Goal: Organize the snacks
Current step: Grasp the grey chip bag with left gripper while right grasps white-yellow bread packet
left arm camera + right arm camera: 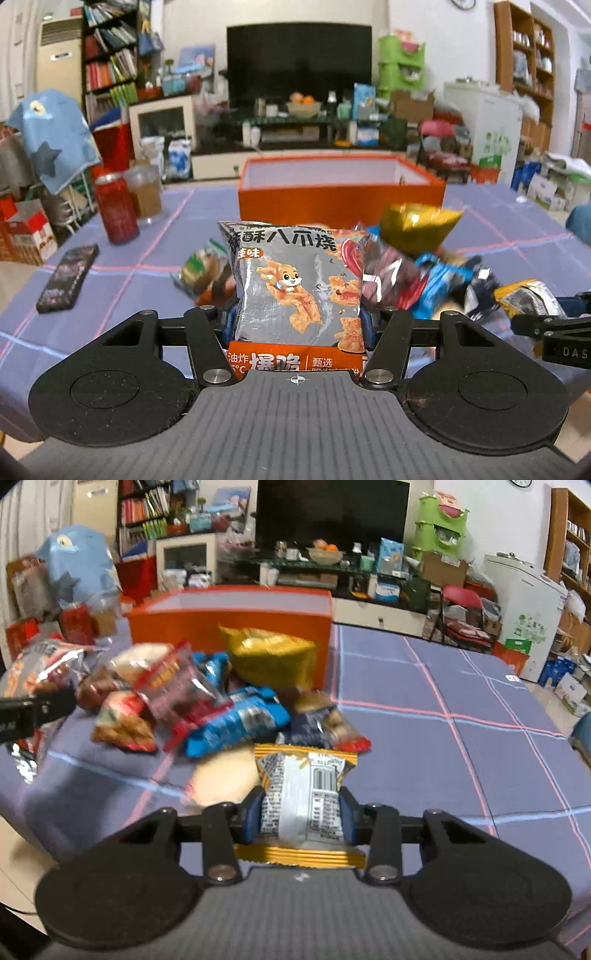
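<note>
the left claw (297, 314) is clamped on a grey snack bag (295, 284), gripped across its lower half, held upright on the near side of the orange box (340, 201). the right claw (301, 814) is clamped on a gold-edged packet (303, 797), its barcode side facing the camera, also on the near side of the orange box. a loose snack pile (221, 701) lies on the bench (443, 757) just before the orange box, with a gold pouch (273, 657) against its wall. likely risks: the puffy bags slipping from shallow grips, or either bag dragging the pile or catching the box rim.
</note>
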Demonstrator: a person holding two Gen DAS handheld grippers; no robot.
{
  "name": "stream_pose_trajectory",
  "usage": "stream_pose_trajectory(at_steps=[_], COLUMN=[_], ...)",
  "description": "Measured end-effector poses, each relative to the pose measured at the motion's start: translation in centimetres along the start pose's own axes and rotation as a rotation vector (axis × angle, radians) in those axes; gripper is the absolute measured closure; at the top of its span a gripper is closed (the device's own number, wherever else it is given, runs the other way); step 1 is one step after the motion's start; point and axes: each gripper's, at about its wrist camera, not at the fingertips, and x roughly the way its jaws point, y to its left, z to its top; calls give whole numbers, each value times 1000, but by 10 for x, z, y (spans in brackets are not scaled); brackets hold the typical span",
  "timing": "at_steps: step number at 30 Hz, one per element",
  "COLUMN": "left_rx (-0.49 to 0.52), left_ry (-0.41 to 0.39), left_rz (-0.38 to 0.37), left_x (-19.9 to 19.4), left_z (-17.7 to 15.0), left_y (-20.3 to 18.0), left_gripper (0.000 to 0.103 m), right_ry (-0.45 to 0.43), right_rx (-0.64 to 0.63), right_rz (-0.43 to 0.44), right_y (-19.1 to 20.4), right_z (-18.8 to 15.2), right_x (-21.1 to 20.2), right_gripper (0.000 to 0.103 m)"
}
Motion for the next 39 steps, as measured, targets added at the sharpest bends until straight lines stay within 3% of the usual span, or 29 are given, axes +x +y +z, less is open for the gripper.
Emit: stream_pose_trajectory(at_steps=[4,9,13,17,25,30,34,39], left_rx=[12,-15,-40,-73,-66,-69,-27,-48], left_ry=[-40,-91,-111,-87,19,57,61,78], left_rz=[-19,-28,-2,30,43,48,51,48], left_x=[0,27,75,131,211,233,232,231], left_z=[34,101,143,162,158,163,160,156], left_y=[-5,-7,-1,9,8,-1,-14,-13], left_gripper=[56,56,56,56,56,56,56,56], right_ry=[-99,-207,-284,-292,-180,-143,-124,-86], right_rx=[6,51,111,176,173,196,220,229], right_rz=[43,54,63,79,35,1,-9,-20], right_y=[2,-7,-12,-14,-6,-3,-3,2], right_z=[35,108,168,200,205,201,197,193], right_x=[-18,-5,33,82,172,187,189,190], right_gripper=[62,62,62,62,62,62,62,62])
